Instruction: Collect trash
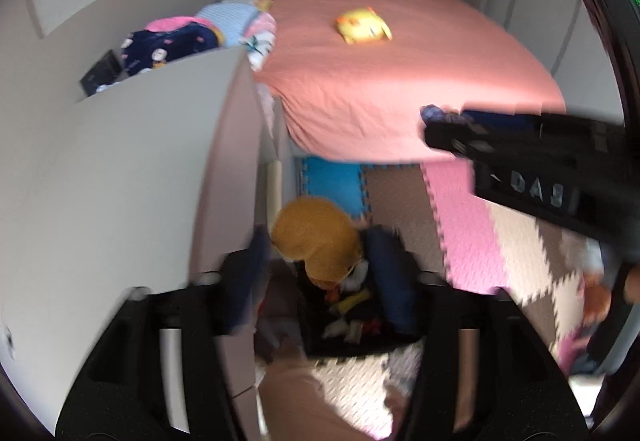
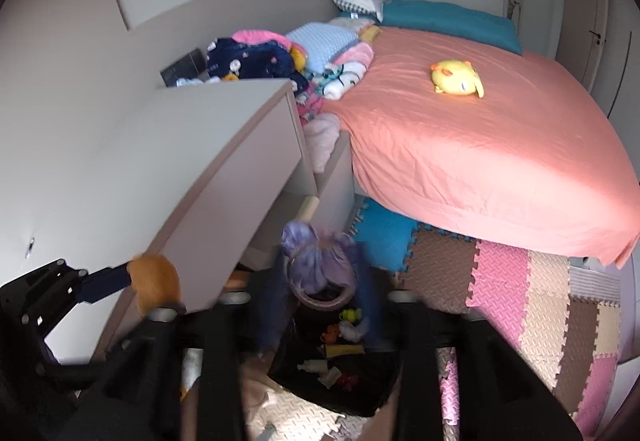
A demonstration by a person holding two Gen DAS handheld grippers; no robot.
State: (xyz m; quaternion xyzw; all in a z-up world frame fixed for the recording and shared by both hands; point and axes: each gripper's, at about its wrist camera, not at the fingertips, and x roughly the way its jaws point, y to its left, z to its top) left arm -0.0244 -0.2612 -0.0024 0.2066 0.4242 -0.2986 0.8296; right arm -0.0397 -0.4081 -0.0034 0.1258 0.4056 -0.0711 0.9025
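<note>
Both jaws stand spread: the left gripper (image 1: 320, 273) around an orange plush (image 1: 316, 237), pads apparently clear of it; the right gripper (image 2: 316, 305) around a purple bundle (image 2: 318, 261). Below them gapes a black trash bag (image 2: 360, 397). Beyond lies a bed (image 2: 480, 145) with salmon sheet, then foam floor tiles (image 2: 500, 281). Lettering on the right gripper is mirrored, unreadable.

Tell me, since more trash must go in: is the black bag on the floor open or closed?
Open. The black bag gapes upward below both tongs, and loose scraps and a yellow piece show inside it.
</note>
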